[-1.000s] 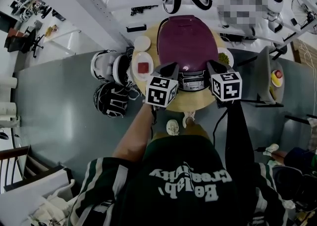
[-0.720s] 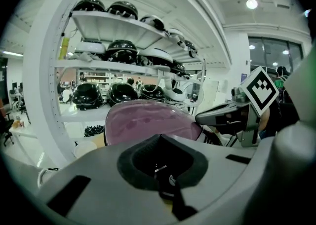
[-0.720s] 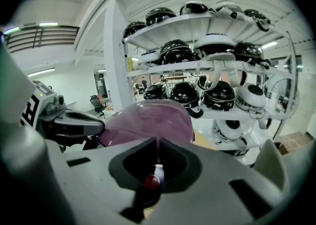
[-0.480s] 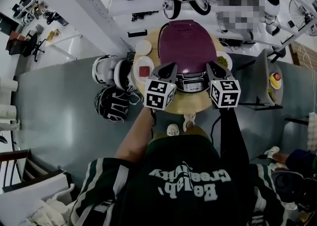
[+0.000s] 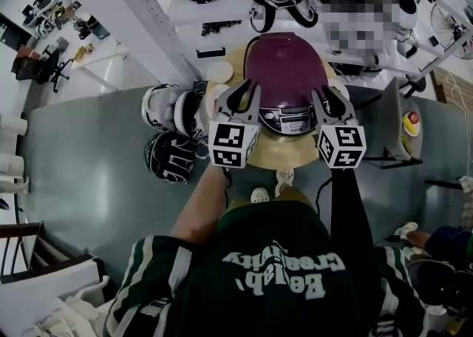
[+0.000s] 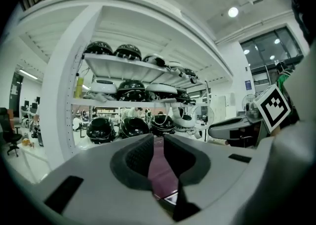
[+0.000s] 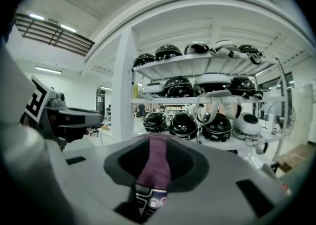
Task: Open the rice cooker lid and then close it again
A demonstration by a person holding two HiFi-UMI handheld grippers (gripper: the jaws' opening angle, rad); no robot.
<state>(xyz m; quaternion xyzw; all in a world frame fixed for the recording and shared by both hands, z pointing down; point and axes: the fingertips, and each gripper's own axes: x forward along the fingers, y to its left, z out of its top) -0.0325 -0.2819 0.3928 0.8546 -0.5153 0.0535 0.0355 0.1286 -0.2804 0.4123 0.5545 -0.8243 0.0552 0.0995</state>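
Note:
The rice cooker sits on a round wooden table (image 5: 275,152); its purple lid (image 5: 287,69) lies down flat and its control panel (image 5: 293,117) faces me. My left gripper (image 5: 246,92) hovers over the cooker's left front edge and my right gripper (image 5: 329,99) over its right front edge. Both point nearly level toward the shelves. Their jaws have just been opening and stand a little apart with nothing pinched. Through the left gripper's (image 6: 158,142) gap I see a strip of the lid (image 6: 160,172). The right gripper's (image 7: 153,142) gap shows the lid (image 7: 154,166) and the panel (image 7: 148,204).
A white shelf rack (image 5: 244,3) with several dark helmets (image 6: 129,91) stands just behind the table, its post (image 5: 148,10) at the left. Two helmets (image 5: 171,130) lie on the floor left of the table. A small white plate (image 5: 219,72) sits at the table's back left.
Both grippers have lifted off the cooker's front and drawn back toward me, and now cover the side dishes. Their jaws have spread slightly. The lid has stayed down.

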